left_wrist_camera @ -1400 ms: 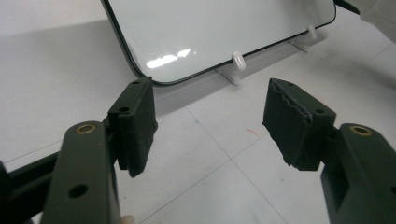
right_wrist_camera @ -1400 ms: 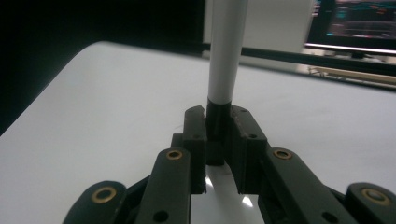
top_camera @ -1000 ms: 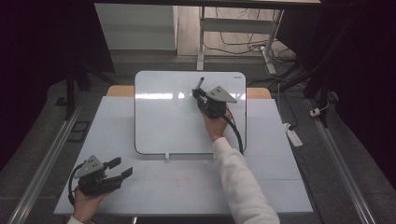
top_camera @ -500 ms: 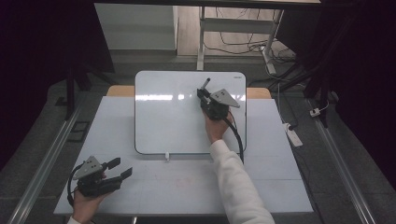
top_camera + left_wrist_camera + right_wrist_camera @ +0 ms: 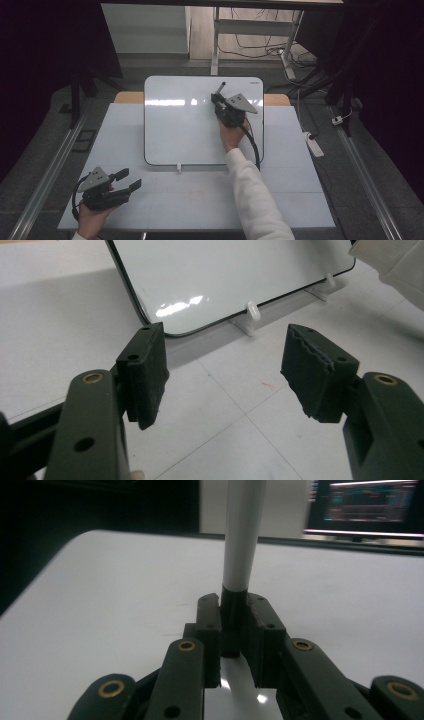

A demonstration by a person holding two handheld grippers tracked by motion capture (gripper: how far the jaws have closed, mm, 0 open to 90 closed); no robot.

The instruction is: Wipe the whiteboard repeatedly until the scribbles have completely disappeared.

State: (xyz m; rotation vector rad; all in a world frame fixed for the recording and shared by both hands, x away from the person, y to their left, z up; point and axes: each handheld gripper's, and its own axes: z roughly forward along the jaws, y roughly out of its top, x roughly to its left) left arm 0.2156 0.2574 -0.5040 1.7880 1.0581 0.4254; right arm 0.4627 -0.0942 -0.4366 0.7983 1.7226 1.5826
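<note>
The right tool (image 5: 220, 98) is clamped on a marker (image 5: 242, 545), gripped at its dark end so the white barrel juts out over the whiteboard (image 5: 175, 130), probably for writing near the board's far right corner. The left tool (image 5: 125, 181) rests at the near left corner of the white bench (image 5: 300, 200), jaws apart and empty, clear of the work. Cables trail on the dim floor beyond.

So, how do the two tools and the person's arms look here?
Both tools are black. The left tool and the right tool each carry a grey three-cornered plate on top and trail a black cable. The pads are dark and ribbed, on arms with brass-coloured rivets. The right arm wears a white sleeve.
</note>
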